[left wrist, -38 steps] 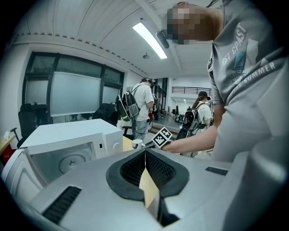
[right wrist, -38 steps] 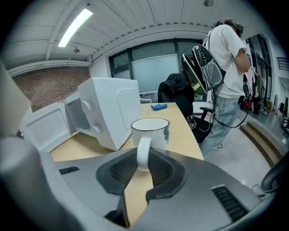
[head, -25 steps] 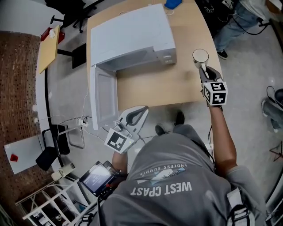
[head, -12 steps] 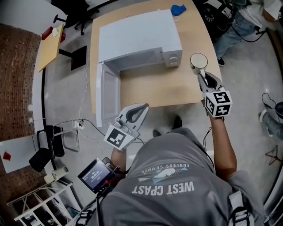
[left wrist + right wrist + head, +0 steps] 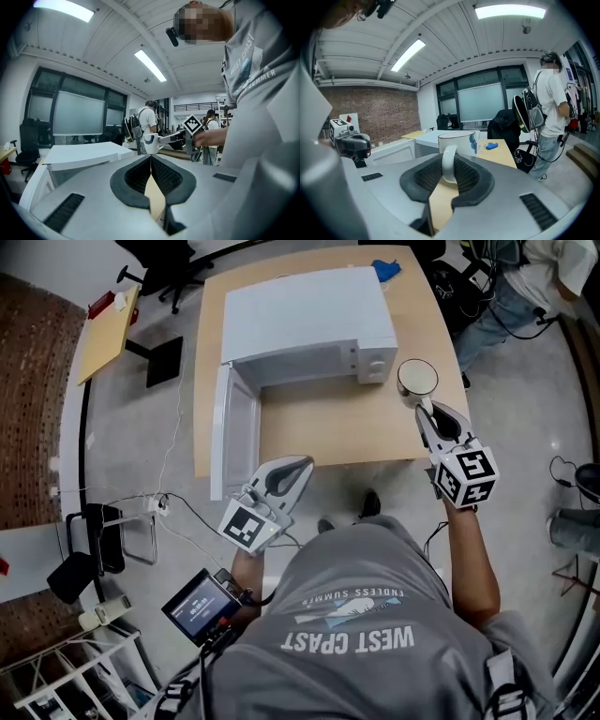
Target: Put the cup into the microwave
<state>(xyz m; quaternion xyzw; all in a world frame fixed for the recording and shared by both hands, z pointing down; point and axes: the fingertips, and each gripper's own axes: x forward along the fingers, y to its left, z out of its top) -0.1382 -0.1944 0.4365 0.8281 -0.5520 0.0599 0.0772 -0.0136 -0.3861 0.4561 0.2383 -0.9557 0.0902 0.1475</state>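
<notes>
A white cup (image 5: 417, 378) with a blue mark hangs above the table's right side, just right of the microwave (image 5: 305, 313). My right gripper (image 5: 425, 405) is shut on the cup's handle (image 5: 448, 162), and the cup's body (image 5: 457, 141) stands upright beyond the pads. The microwave's door (image 5: 236, 432) is swung open toward the table's front left. My left gripper (image 5: 303, 466) hovers over the table's front edge, shut with nothing held. In the left gripper view its pads (image 5: 151, 161) meet at the tips, and the cup (image 5: 151, 143) shows beyond them.
A blue cloth (image 5: 387, 269) lies at the back right of the wooden table (image 5: 337, 432). A person with a backpack (image 5: 546, 101) stands beyond the table's right end. A black chair (image 5: 159, 263) and a stool (image 5: 117, 540) stand on the floor to the left.
My right gripper has lifted the cup off the table and carried it nearer to the microwave's right front corner. The left gripper has edged forward over the front edge.
</notes>
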